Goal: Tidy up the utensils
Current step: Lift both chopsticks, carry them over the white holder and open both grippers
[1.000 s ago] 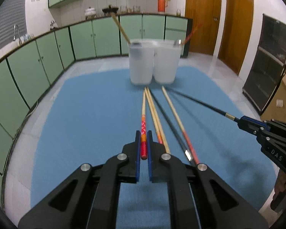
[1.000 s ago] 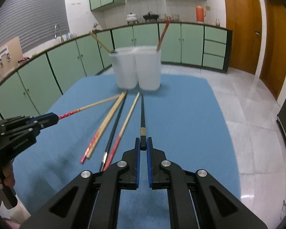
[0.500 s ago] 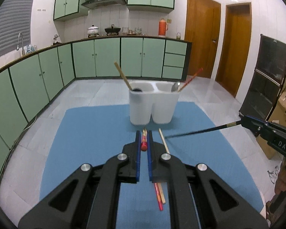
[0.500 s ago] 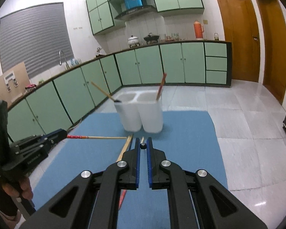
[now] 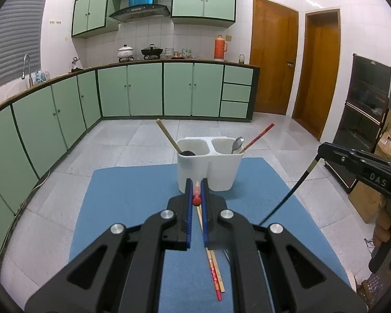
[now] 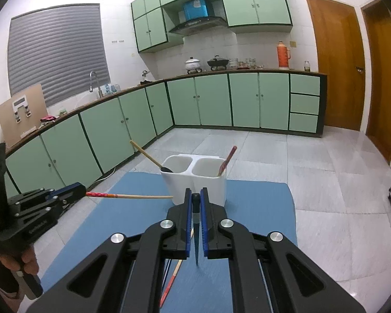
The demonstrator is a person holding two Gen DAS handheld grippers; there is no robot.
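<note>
**Two grippers each hold a chopstick near a white utensil holder**

A white two-compartment utensil holder (image 5: 208,165) stands at the far end of a blue mat (image 5: 133,203). Its left compartment holds a wooden-handled utensil (image 5: 167,137) leaning left with a dark head; its right compartment holds a metal spoon (image 5: 237,144) and a red-ended chopstick (image 5: 258,137) leaning right.

The left gripper (image 5: 197,191) is closed on a red-ended wooden chopstick (image 6: 133,196), pinched at its red end and held roughly level above the mat, its pale tip pointing at the holder. In the right wrist view the tip appears to meet the holder's front wall, though contact cannot be confirmed.

The right gripper (image 6: 196,200) is clamped on a black chopstick (image 5: 286,198) near its top end, the stick slanting down toward the mat.

More chopsticks (image 5: 212,268) lie loose on the mat beneath the grippers, side by side.

Beyond the mat are a tiled floor (image 5: 143,135), green cabinets (image 5: 143,94) and wooden doors (image 5: 273,57).
</note>
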